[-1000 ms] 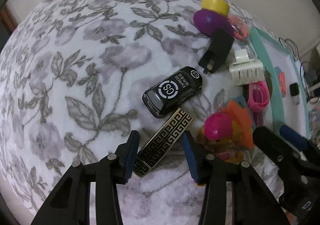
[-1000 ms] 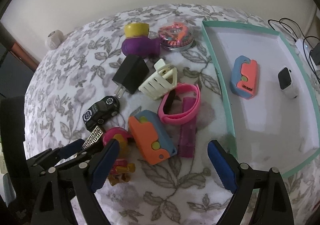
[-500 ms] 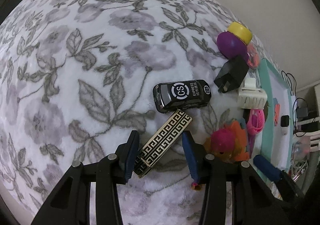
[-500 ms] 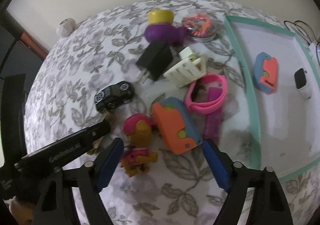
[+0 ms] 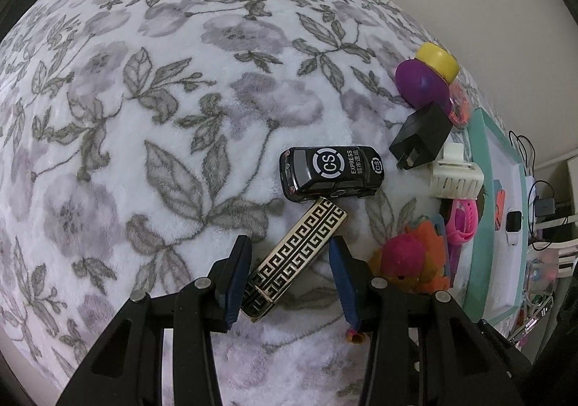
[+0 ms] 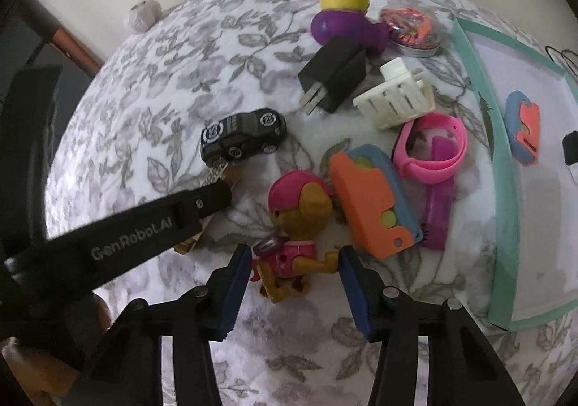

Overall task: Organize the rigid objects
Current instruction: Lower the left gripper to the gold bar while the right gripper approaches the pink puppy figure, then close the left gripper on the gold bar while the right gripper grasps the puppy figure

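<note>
— As both grippers hovered, where lay the patterned lighter (image 5: 296, 258)?
— Between the left gripper (image 5: 289, 261) fingers, parted, long axis diagonal; right gripper (image 6: 296, 272) fingers, wide, flanked the toy pup figure (image 6: 292, 225).

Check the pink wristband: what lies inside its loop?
The top of a purple comb shows inside the pink wristband, along with some floral blanket. The comb passes under the band's near strap, so that stretch is hidden.
</note>
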Motion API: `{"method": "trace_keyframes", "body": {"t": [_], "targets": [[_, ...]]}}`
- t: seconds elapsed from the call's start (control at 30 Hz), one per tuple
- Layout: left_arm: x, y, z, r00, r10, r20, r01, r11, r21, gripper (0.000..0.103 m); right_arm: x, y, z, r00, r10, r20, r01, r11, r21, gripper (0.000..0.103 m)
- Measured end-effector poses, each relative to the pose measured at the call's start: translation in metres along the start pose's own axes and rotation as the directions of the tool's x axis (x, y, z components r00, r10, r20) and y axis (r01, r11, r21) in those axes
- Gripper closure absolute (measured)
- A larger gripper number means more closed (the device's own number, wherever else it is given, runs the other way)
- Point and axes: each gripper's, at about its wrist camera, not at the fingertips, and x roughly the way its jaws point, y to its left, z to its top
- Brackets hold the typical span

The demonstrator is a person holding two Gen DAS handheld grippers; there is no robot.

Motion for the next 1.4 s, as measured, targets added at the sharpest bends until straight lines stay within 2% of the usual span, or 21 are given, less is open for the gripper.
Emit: {"method": "trace_keyframes", "body": {"t": [0.5, 0.9, 0.97, 1.03, 1.17, 1.3, 1.4], "targets": [[0.007, -0.023, -0.002, 0.999, 0.043, 0.013, -0.044, 0.998, 0.039, 0.056, 0.023, 0.015, -0.002, 0.999, -0.052, 0.003, 0.052, 0.998, -0.040, 0.051], [0.010, -0.037, -0.004, 0.998, 0.058, 0.020, -0.059, 0.997, 0.059, 0.056, 0.026, 0.026, -0.006, 0.996, -0.088, 0.022, 0.090, 0.993, -0.075, 0.051], [0.010, -0.036, -0.004, 0.998, 0.055, 0.020, -0.056, 0.997, 0.055, 0.057, 0.025, 0.026, -0.006, 0.996, -0.089, 0.025, 0.090, 0.993, -0.072, 0.061], [0.009, -0.036, -0.003, 0.999, 0.041, 0.017, -0.041, 0.998, 0.054, 0.062, 0.023, 0.024, -0.005, 0.997, -0.074, 0.028, 0.075, 0.995, -0.067, 0.063], [0.010, -0.039, -0.003, 0.999, 0.043, 0.017, -0.045, 0.997, 0.070, 0.064, 0.023, 0.020, -0.002, 0.998, -0.055, 0.025, 0.057, 0.997, -0.058, 0.063], [0.006, -0.040, -0.002, 0.999, 0.037, 0.021, -0.039, 0.996, 0.075, 0.075, 0.019, 0.017, 0.000, 0.998, -0.045, 0.031, 0.047, 0.997, -0.056, 0.064], [0.005, -0.043, -0.002, 0.999, 0.048, 0.026, -0.050, 0.996, 0.080, 0.079, 0.013, 0.013, -0.002, 0.999, -0.030, 0.038, 0.031, 0.998, -0.049, 0.064]]}}
